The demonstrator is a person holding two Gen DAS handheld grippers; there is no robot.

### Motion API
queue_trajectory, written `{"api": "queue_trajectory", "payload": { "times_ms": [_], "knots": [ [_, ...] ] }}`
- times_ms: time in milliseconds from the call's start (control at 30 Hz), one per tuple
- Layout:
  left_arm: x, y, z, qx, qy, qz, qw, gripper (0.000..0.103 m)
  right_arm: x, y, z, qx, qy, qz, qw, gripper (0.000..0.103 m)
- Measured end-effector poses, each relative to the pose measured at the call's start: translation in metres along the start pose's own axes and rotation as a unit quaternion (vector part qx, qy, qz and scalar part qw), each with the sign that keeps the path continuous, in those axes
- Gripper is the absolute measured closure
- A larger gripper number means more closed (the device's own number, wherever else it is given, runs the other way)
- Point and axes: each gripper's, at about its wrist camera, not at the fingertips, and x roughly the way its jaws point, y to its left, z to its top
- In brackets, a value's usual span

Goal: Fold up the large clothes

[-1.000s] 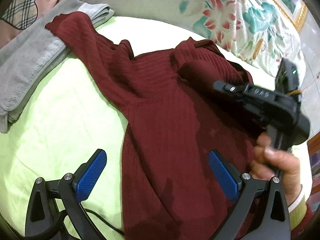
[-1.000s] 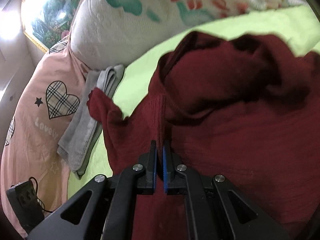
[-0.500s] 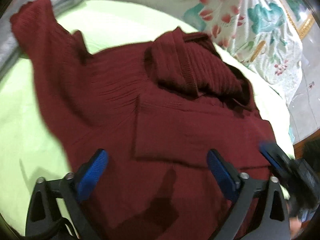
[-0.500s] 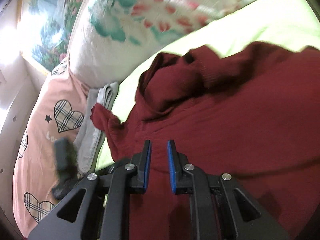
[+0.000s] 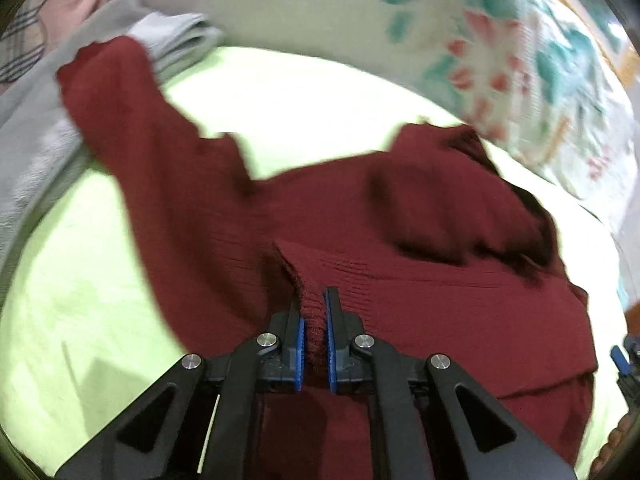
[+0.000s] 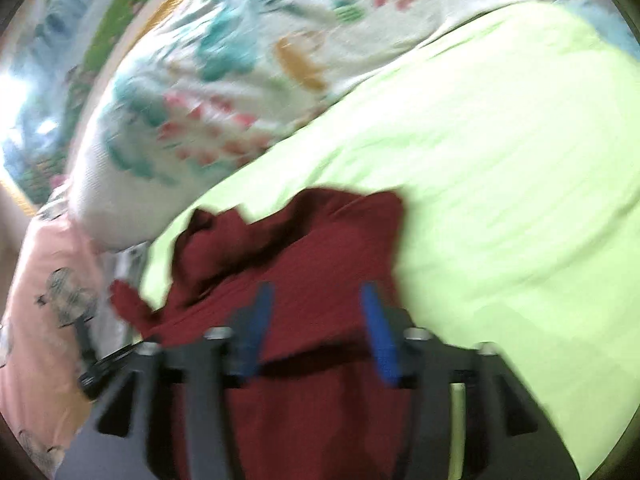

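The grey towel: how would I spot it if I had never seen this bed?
Start at the lime-green sheet covering the bed and follow the dark red sweater out along its long sleeve. The sleeve's cuff lies on the grey towel, folded at the sheet's edge below the pink bedding. It is the only plain grey, fluffy cloth there.
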Motion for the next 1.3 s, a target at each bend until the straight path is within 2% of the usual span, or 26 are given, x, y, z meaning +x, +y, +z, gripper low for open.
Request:
{"api": "queue_trajectory", "payload": {
  "times_ms": [67, 133, 333, 433, 467, 500, 533, 667, 733, 800, 933, 967, 1033, 1100, 1133, 1167, 1233, 1300],
  "knots": [
    [0.002, 0.010, 0.002, -0.007, 0.004, -0.006, 1.0000, 0.096, 0.008, -0.015, 0.013, 0.006, 0.008, -0.017, 1.000, 0.045],
    [0.001, 0.011, 0.001, -0.004, -0.002, 0.000, 1.0000, 0.096, 0.029, -0.027, 0.024, 0.011, 0.039, -0.030, 0.999, 0.045],
    [0.006, 0.006, 0.000, 0.003, 0.006, 0.010, 0.9999, 0.096, 0.093, -0.036, 0.040, 0.013, 0.100, -0.021, 0.995, 0.045],
    [0.006, 0.009, 0.001, 0.006, 0.010, 0.006, 0.9999, 0.096, 0.115, -0.035, 0.044, 0.013, 0.107, -0.009, 0.994, 0.045],
    [0.004, 0.010, 0.001, 0.009, 0.010, 0.005, 0.9999, 0.096, 0.120, -0.034, 0.047, 0.014, 0.105, -0.004, 0.994, 0.060],
    [0.002, 0.009, 0.000, 0.012, 0.009, 0.004, 0.9999, 0.096, 0.124, -0.035, 0.051, 0.017, 0.111, 0.006, 0.994, 0.081],
    [0.002, 0.006, 0.002, 0.015, 0.010, 0.002, 0.9998, 0.096, 0.125, -0.036, 0.053, 0.020, 0.114, 0.004, 0.993, 0.096],
    [-0.003, -0.005, -0.001, 0.025, 0.011, -0.025, 0.9993, 0.096, 0.102, -0.030, 0.075, -0.012, 0.075, -0.001, 0.997, 0.097],
    [-0.002, -0.014, -0.003, 0.035, 0.013, -0.035, 0.9987, 0.096, 0.095, -0.025, 0.083, -0.043, 0.069, -0.019, 0.997, 0.097],
    [0.004, -0.021, -0.006, 0.047, 0.017, -0.029, 0.9984, 0.096, 0.099, -0.024, 0.084, -0.065, 0.076, -0.042, 0.994, 0.097],
    [0.014, -0.020, -0.007, 0.048, 0.030, -0.023, 0.9981, 0.096, 0.122, -0.037, 0.075, -0.072, 0.113, -0.088, 0.987, 0.096],
    [0.014, -0.019, -0.006, 0.046, 0.031, -0.027, 0.9981, 0.096, 0.120, -0.037, 0.074, -0.070, 0.111, -0.099, 0.986, 0.090],
    [0.014, -0.017, -0.006, 0.047, 0.031, -0.031, 0.9980, 0.096, 0.104, -0.031, 0.071, -0.064, 0.089, -0.121, 0.987, 0.087],
    [0.015, -0.017, -0.007, 0.049, 0.031, -0.030, 0.9979, 0.096, 0.079, -0.015, 0.063, -0.075, 0.060, -0.106, 0.990, 0.087],
    [0.016, -0.018, -0.007, 0.050, 0.031, -0.030, 0.9978, 0.096, 0.071, -0.004, 0.055, -0.082, 0.058, -0.078, 0.992, 0.086],
    [0.017, -0.018, -0.006, 0.051, 0.031, -0.029, 0.9978, 0.095, 0.070, 0.009, 0.043, -0.100, 0.078, -0.043, 0.991, 0.084],
    [0.017, -0.018, -0.006, 0.048, 0.032, -0.029, 0.9979, 0.095, 0.077, 0.022, 0.014, -0.127, 0.133, -0.017, 0.983, 0.084],
    [0.015, -0.017, -0.006, 0.044, 0.033, -0.034, 0.9979, 0.095, 0.083, 0.017, -0.005, -0.142, 0.160, -0.040, 0.976, 0.084]
  ]
}}
